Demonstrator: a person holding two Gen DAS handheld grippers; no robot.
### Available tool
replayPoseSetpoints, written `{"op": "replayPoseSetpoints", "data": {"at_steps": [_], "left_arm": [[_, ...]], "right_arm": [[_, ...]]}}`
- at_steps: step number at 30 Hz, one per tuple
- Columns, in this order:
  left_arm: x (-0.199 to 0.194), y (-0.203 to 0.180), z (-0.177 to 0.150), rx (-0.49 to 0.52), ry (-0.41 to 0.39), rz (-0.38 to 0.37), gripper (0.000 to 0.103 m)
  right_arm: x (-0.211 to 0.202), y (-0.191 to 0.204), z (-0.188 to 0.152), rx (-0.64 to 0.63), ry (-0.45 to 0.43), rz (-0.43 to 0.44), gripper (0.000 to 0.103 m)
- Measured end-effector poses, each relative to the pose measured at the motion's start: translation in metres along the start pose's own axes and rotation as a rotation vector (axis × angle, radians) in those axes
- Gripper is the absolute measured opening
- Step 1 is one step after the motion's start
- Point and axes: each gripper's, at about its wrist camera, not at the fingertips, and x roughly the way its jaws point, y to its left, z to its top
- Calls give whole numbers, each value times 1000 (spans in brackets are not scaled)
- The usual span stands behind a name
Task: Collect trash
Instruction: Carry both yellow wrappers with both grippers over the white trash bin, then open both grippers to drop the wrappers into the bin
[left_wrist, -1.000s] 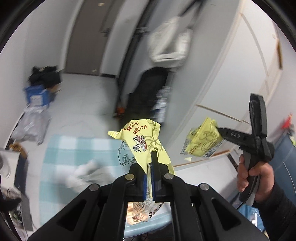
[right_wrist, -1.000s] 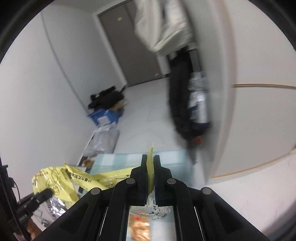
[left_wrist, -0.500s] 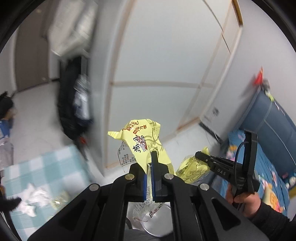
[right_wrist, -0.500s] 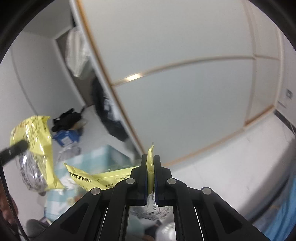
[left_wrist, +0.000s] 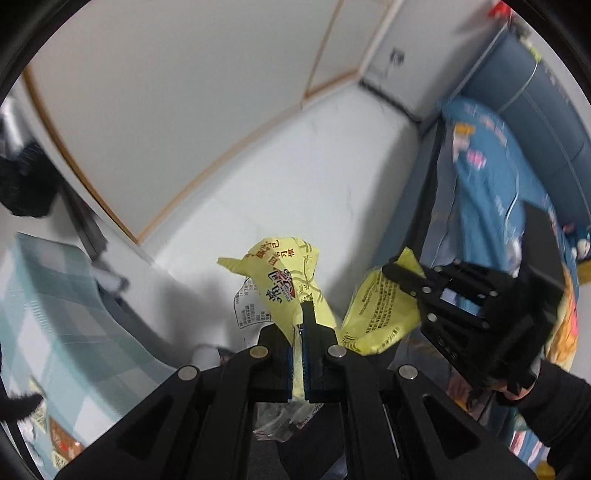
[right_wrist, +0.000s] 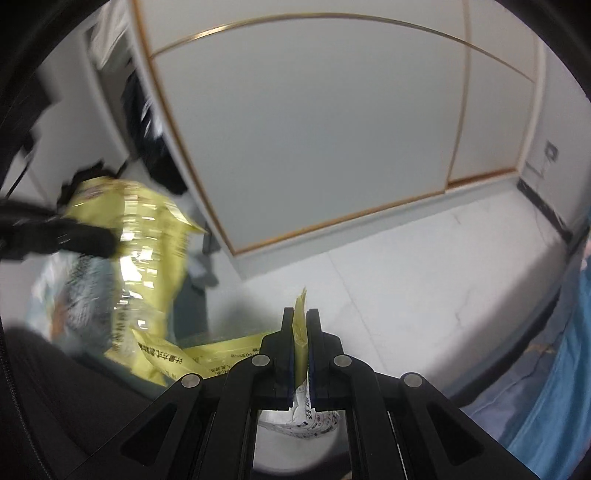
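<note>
Above the pale floor (left_wrist: 295, 177), both grippers carry crumpled yellow snack wrappers printed with red and black characters. The left gripper (left_wrist: 300, 317) has its fingers clamped tight on one yellow wrapper (left_wrist: 284, 280), which sticks up past the tips. Just right of it, the right gripper (right_wrist: 301, 325) pinches a second yellow wrapper (left_wrist: 380, 310), fingers closed on its thin edge beside the blue bedding (left_wrist: 491, 166).

Left gripper (left_wrist: 300, 325): black plastic frame, silver screw heads, blue pads on the finger insides.
Right gripper (right_wrist: 301, 328): same black build, silver screws, blue-lined fingers.
Right hand (left_wrist: 509, 391): bare skin, partly hidden.
Sleeve (left_wrist: 554, 410): dark, probably black knit.
</note>
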Motion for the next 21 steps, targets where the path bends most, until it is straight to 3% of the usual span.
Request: {"op": "replayPoseSetpoints", "data": {"at_steps": [4, 9, 15, 17, 21], "left_arm": [[42, -2, 6, 2, 129, -28, 0], [93, 9, 9, -18, 277, -56, 0], [136, 19, 4, -30, 459, -112, 0], [143, 23, 4, -19, 464, -92, 0], [158, 19, 4, -31, 505, -132, 0]], "right_arm": [[20, 9, -21, -89, 34, -31, 4], [49, 6, -38, -103, 120, -76, 4], [81, -5, -55, 25, 270, -54, 6], [93, -7, -55, 49, 318, -67, 6], [108, -8, -61, 62, 367, -77, 9]]}}
